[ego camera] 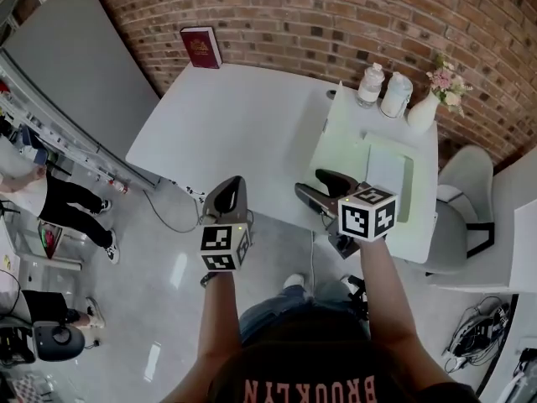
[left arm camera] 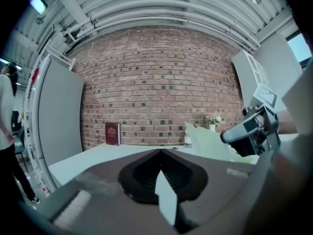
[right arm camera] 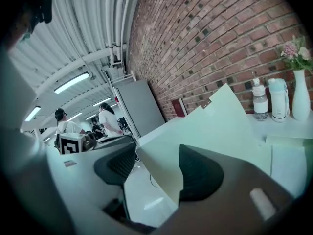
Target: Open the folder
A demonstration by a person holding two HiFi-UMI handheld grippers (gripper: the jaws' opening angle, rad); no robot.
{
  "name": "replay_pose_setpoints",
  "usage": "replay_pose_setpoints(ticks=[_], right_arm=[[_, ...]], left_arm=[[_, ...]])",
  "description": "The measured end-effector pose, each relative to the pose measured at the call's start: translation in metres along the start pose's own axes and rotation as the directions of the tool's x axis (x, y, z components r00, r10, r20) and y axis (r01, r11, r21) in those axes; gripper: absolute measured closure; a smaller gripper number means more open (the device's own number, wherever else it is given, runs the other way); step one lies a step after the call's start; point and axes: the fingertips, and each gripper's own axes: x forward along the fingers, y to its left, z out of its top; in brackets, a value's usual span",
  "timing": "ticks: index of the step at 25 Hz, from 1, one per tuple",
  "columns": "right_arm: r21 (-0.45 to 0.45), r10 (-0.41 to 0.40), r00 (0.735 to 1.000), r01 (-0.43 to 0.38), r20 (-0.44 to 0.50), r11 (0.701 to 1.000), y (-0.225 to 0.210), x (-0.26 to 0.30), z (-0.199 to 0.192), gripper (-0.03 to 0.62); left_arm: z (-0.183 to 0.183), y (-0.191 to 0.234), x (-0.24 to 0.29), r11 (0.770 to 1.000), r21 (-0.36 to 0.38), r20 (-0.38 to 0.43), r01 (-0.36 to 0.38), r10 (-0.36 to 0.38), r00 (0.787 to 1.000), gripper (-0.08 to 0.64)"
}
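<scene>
A pale green folder (ego camera: 390, 175) lies on the right part of the white table (ego camera: 243, 124), its front cover (ego camera: 342, 137) lifted and standing up. My right gripper (ego camera: 312, 183) is at the folder's near edge, jaws wide apart. In the right gripper view the cover's (right arm camera: 220, 126) lower corner sits between the two dark pads of my right gripper (right arm camera: 154, 158), and no pad presses on it. My left gripper (ego camera: 228, 193) hangs off the table's near edge, left of the folder, shut and empty. The left gripper view shows its joined jaws (left arm camera: 161, 153), the folder (left arm camera: 208, 141) and the right gripper (left arm camera: 244, 129).
A red book (ego camera: 201, 47) leans on the brick wall at the table's far side. Two bottles (ego camera: 370, 85) and a vase of flowers (ego camera: 424, 107) stand at the far right corner. A grey chair (ego camera: 466, 200) is to the right. People (ego camera: 50, 200) stand on the left.
</scene>
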Motion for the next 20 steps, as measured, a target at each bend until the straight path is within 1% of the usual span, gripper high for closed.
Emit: replay_pose_setpoints(ticks=[6, 11, 15, 20], right_arm=[[-0.004, 0.017, 0.997, -0.018, -0.076, 1.000, -0.002, 0.030, -0.016, 0.305], [0.000, 0.063, 0.991, -0.064, -0.117, 0.998, -0.002, 0.047, -0.025, 0.305], [-0.022, 0.091, 0.982, -0.096, -0.164, 0.995, -0.001, 0.058, -0.033, 0.304], [-0.027, 0.102, 0.971, -0.111, -0.215, 0.994, -0.006, 0.072, -0.045, 0.304]], left_arm=[[-0.007, 0.017, -0.001, 0.999, -0.020, -0.011, -0.036, 0.036, 0.999, 0.561], [-0.012, 0.025, 0.004, 0.998, -0.036, -0.019, -0.056, 0.055, 0.998, 0.561], [-0.018, 0.027, 0.008, 0.997, -0.045, -0.026, -0.057, 0.056, 0.998, 0.561], [-0.027, 0.028, 0.011, 0.997, -0.051, -0.047, -0.056, 0.053, 0.997, 0.561]])
